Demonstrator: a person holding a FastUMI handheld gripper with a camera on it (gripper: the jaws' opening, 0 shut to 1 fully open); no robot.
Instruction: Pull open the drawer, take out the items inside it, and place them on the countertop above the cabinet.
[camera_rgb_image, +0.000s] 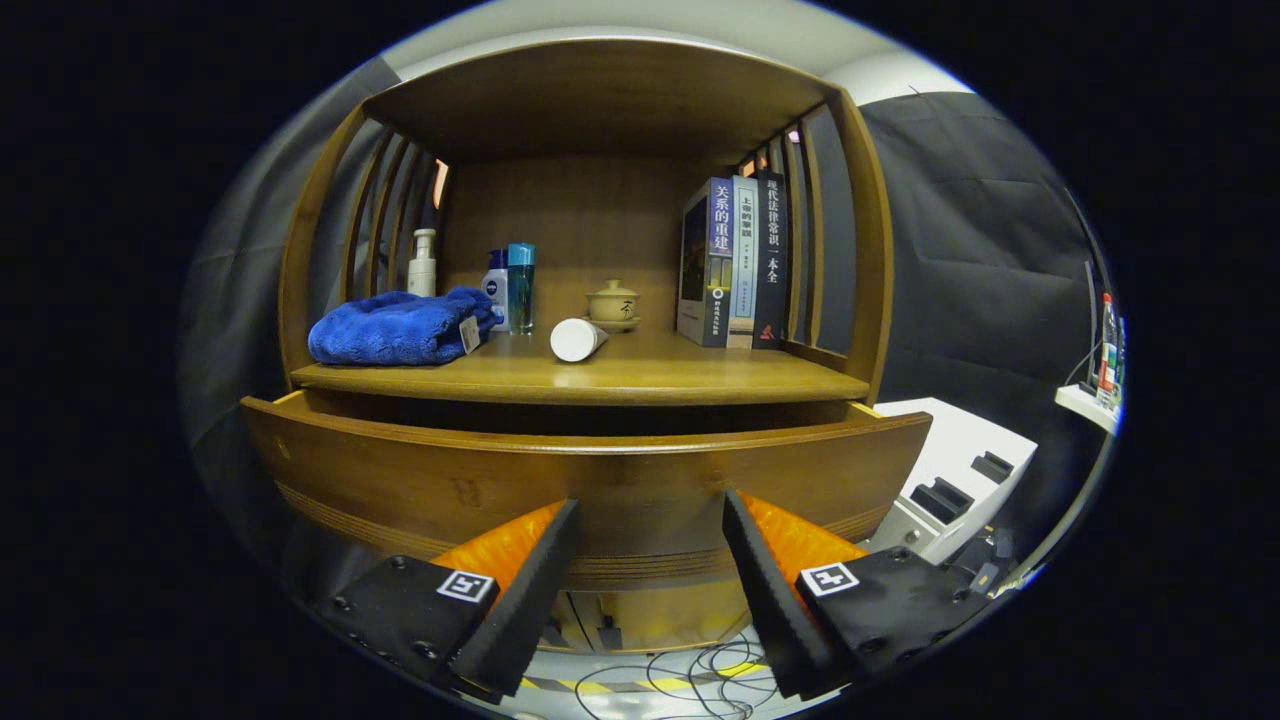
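Now hand-held gripper (648, 520) wide open, empty.

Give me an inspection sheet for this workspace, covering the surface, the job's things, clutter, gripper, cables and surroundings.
Surface: wooden countertop above the drawer, bare along its front.
Job's things: drawer pulled partly out; its inside is hidden from this angle. White cylinder lies on its side on the countertop.
Clutter: folded blue towel on the left, pump bottle behind it, two bottles beside it, lidded teacup at the back, upright books on the right.
Gripper: gripper open, fingers spread in front of the drawer front, holding nothing.
Cables: loose wires on the floor below the cabinet.
Surroundings: dark cloth wall, white unit to the right.
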